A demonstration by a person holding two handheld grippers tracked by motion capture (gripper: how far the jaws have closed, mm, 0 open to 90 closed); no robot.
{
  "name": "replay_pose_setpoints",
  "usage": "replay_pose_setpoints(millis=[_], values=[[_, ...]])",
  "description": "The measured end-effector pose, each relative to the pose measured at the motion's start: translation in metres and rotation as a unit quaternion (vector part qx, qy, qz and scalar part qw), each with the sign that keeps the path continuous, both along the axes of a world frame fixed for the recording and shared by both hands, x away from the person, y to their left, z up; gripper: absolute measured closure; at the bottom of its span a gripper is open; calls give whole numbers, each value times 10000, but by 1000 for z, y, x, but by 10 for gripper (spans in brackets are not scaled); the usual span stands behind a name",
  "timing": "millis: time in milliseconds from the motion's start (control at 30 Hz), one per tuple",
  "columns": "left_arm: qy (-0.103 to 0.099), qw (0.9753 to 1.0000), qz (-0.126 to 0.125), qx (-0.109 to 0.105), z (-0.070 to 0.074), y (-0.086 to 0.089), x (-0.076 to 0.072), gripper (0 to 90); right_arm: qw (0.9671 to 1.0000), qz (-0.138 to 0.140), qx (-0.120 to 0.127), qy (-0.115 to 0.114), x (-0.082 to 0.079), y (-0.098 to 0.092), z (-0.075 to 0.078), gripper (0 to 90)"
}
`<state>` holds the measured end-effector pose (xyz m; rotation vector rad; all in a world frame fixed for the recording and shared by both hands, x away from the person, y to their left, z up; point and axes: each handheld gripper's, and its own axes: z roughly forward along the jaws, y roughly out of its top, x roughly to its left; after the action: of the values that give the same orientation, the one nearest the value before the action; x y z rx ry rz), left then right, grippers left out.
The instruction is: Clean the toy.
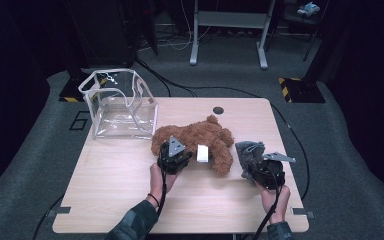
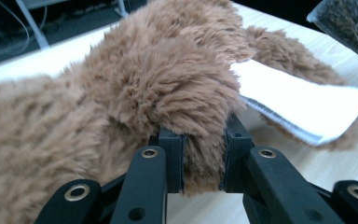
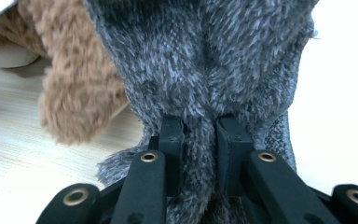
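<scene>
High view | wooden table (image 1: pixel 130 190), grey carpet (image 1: pixel 25 165) | left gripper (image 1: pixel 174 156) clamps teddy bear (image 1: pixel 200 135) | right gripper (image 1: pixel 266 170) clamps grey cloth (image 1: pixel 249 152)

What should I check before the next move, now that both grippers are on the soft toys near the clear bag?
1. Left gripper grip: fingers closed on brown fur of the teddy bear: ok.
2. Right gripper grip: fingers closed on a fold of the grey plush item: ok.
3. Clear bag stands open at the top, at the table's far left: ok.
4. Way from bear to bag: nothing lies between them on the table: ok.
5. White tag on the bear hangs loose, near the left gripper: may catch, cannot tell.
6. Grip depth on the bear: only a tuft seems held, may slip: cannot tell.
</scene>
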<state>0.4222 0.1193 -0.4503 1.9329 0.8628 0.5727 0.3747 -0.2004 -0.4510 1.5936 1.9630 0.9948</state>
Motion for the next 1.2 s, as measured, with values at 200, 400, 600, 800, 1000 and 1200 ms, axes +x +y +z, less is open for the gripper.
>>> replay_pose_setpoints(millis=[200,400,600,800,1000,1200], values=[[-239,9997,-75,-51,15,3,11,755,10000,52,-26,-35,1,3,5,751],[-425,9986,-227,-231,27,0,9,758,9999,68,-42,-84,0,4,10,751],[-590,9961,-507,-408,45,-7,0,760,9997,42,-38,-218,-4,3,21,750],[-806,9913,-743,-732,69,-11,-15,761,9984,18,-99,-553,-14,2,46,750],[-375,9899,-889,-1039,58,-1,-14,759,9966,63,-162,-804,-22,8,66,750],[289,9925,-730,-940,13,19,5,753,9960,348,-222,-787,-9,31,72,749]])
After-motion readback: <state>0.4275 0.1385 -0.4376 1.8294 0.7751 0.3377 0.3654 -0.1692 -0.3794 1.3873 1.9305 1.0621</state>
